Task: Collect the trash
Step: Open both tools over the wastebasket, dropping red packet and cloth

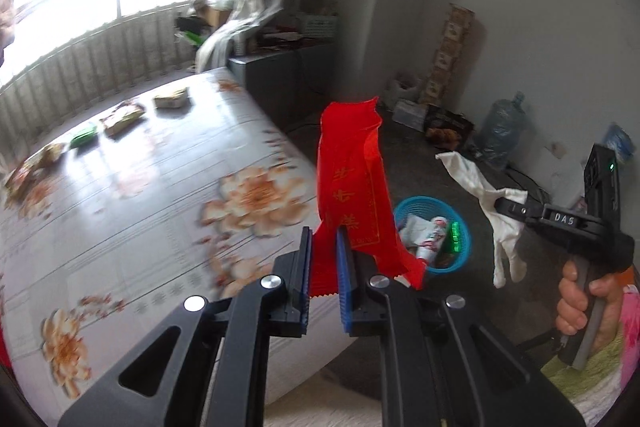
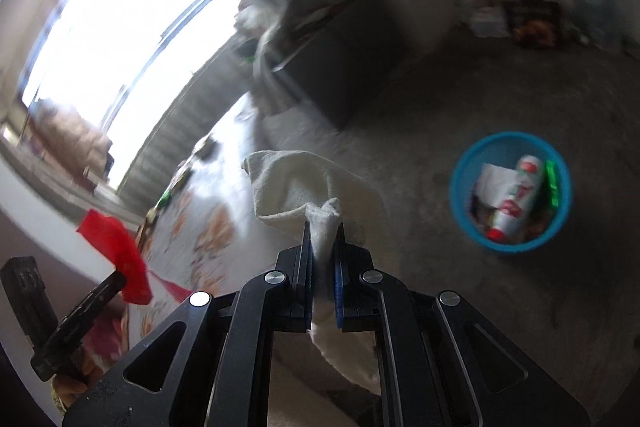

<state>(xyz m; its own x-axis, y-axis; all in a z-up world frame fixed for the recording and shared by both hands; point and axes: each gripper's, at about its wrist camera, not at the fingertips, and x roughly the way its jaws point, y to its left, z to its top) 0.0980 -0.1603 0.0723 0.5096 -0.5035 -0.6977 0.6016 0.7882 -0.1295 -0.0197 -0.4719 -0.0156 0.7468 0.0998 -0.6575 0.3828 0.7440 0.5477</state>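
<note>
Over the floor past the table edge, mid-carry: left gripper clamped on a red wrapper, right gripper pinched tight on a white glove, both pieces dangling free. Down on the concrete floor, a blue basket already holding a can and some wrappers, so looks like the drop-off step. Still several packets left back on the flowery tablecloth near the window. Next up, probably: get each load right above the basket rim, then let go. Floppy stuff, so best held low and centred over the opening, or likely to drape over the edge and miss
</note>
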